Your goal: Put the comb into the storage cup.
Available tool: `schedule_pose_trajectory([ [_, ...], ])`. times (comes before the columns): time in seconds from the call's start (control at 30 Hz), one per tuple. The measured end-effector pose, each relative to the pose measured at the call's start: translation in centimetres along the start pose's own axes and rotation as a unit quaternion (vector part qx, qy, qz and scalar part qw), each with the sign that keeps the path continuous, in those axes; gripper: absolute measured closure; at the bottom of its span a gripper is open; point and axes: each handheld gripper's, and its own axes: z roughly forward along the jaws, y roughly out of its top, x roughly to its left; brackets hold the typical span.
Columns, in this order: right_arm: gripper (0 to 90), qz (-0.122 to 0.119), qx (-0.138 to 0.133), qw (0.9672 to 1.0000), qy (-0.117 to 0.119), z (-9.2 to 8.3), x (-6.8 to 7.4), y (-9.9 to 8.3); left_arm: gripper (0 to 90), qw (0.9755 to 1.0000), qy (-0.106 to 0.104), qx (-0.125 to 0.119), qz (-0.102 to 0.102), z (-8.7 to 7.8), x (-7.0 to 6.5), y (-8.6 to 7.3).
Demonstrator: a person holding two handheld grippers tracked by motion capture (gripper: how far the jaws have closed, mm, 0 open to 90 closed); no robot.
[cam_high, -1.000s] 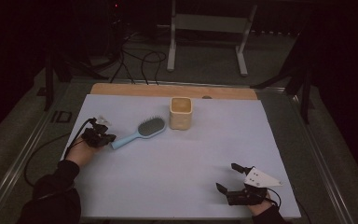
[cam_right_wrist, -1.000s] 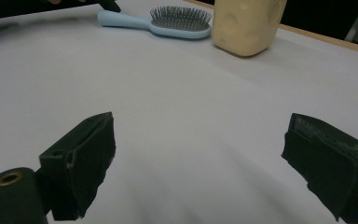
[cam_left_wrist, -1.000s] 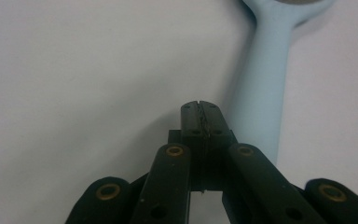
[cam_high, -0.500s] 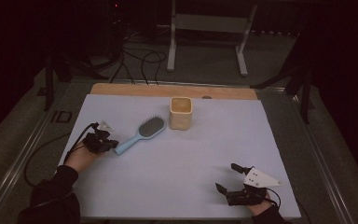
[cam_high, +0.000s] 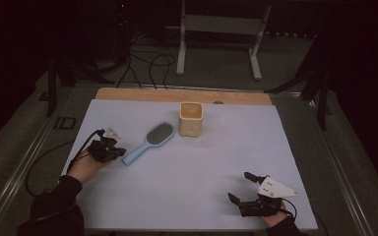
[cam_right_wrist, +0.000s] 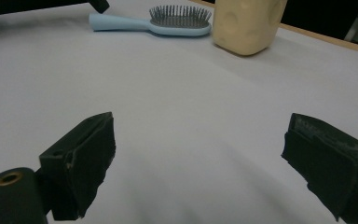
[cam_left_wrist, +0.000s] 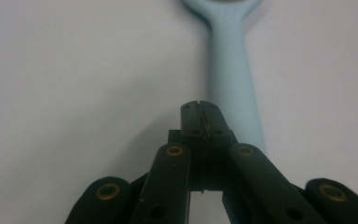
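1. The left gripper [cam_high: 119, 152] sits near the left edge of the bench, about halfway along it, held in the person's left hand [cam_high: 86, 164]. In the left gripper view [cam_left_wrist: 200, 108] its two black jaws are pressed together with nothing between them.
2. The closed tips point at the butt end of a pale blue hairbrush [cam_high: 147, 142]. In the left gripper view the brush handle [cam_left_wrist: 231, 79] runs away from the tips and slightly to their right, and the tips lie just beside its end; whether they touch it cannot be told.
3. The right gripper [cam_high: 241, 188] is close to the near right corner of the bench, with a grey three-cornered plate [cam_high: 274, 188] on top. In the right gripper view [cam_right_wrist: 198, 158] its jaws stand wide apart, holding nothing, with bare white surface between them.
4. The hairbrush lies flat on the white sheet [cam_high: 187, 196], bristles up, left of the bench's middle. Its handle points toward the near left, and its oval head points toward the far right.
5. A cream-coloured square cup [cam_high: 191, 119] stands upright just beside the brush head, toward the far edge of the bench. In the right gripper view the cup [cam_right_wrist: 247, 23] and the brush [cam_right_wrist: 168, 23] appear side by side, well apart from that gripper.
6. A strip of bare wood [cam_high: 177, 95] shows along the far edge, beyond the white sheet.
7. Dark cables [cam_high: 142, 64] and a grey metal stand [cam_high: 219, 24] are on the floor beyond the bench.
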Motion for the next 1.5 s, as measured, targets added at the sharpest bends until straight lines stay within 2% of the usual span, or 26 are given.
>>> schedule_pose_trajectory([
  [0.07, 8.9, 0.0, 0.0, 1.0, 0.0, 0.0, 0.0, 0.0, 90.0, 0.9999, -0.009, -0.008, -0.001, -0.5, -0.2, 0.3],
  [0.13, 8.9, -0.001, 0.001, 1.0, 0.0, 0.0, 0.0, 0.0, 89.9, 0.9999, -0.007, -0.009, -0.005, -1.0, -0.4, 0.6],
  [0.33, 8.9, 0.0, 0.001, 1.0, 0.0, 0.0, 0.0, 0.0, 89.4, 0.9992, -0.02, -0.027, -0.02, -2.1, -1.0, 1.8],
  [0.5, 8.8, 0.0, 0.001, 1.0, 0.001, 0.0, 0.1, 0.0, 85.0, 0.9991, -0.021, -0.017, -0.031, -2.2, -1.2, 2.9],
  [0.57, 8.9, 0.001, 0.001, 1.0, 0.001, 0.0, 0.1, 0.0, 81.2, 0.9989, -0.028, -0.01, -0.035, -2.1, -1.2, 3.3],
  [0.73, 8.9, 0.0, 0.001, 1.0, 0.001, 0.0, 0.0, 0.0, 74.2, 0.9988, -0.027, -0.004, -0.04, -1.4, -1.2, 4.1],
  [0.87, 8.9, -0.001, 0.001, 1.0, 0.002, 0.0, 0.0, 0.0, 64.2, 0.9988, -0.017, 0.006, -0.046, -0.8, -1.3, 4.7],
  [1.0, 8.9, 0.0, 0.0, 1.0, 0.002, 0.0, 0.0, 0.0, 55.3, 0.9983, -0.021, 0.018, -0.05, -0.1, -1.2, 5.2],
  [1.1, 8.9, -0.001, 0.001, 1.0, 0.002, 0.0, 0.0, 0.0, 47.0, 0.9982, -0.021, 0.034, -0.046, 0.5, -1.3, 5.5],
  [1.23, 8.9, 0.0, 0.0, 1.0, 0.003, 0.0, 0.0, 0.0, 33.4, 0.9974, -0.021, 0.05, -0.048, 1.3, -1.5, 5.8],
  [1.37, 8.9, -0.002, 0.0, 1.0, 0.004, 0.1, 0.0, 0.0, 16.5, 0.9956, -0.025, 0.061, -0.066, 2.1, -1.4, 6.2],
  [1.43, 8.9, -0.001, 0.0, 1.0, 0.004, 0.0, 0.0, 0.0, 12.1, 0.9956, -0.02, 0.067, -0.062, 2.4, -1.4, 6.4],
  [1.5, 8.9, -0.001, 0.0, 1.0, 0.004, 0.0, 0.0, 0.0, 6.6, 0.9951, -0.026, 0.076, -0.057, 2.7, -1.3, 6.6],
])
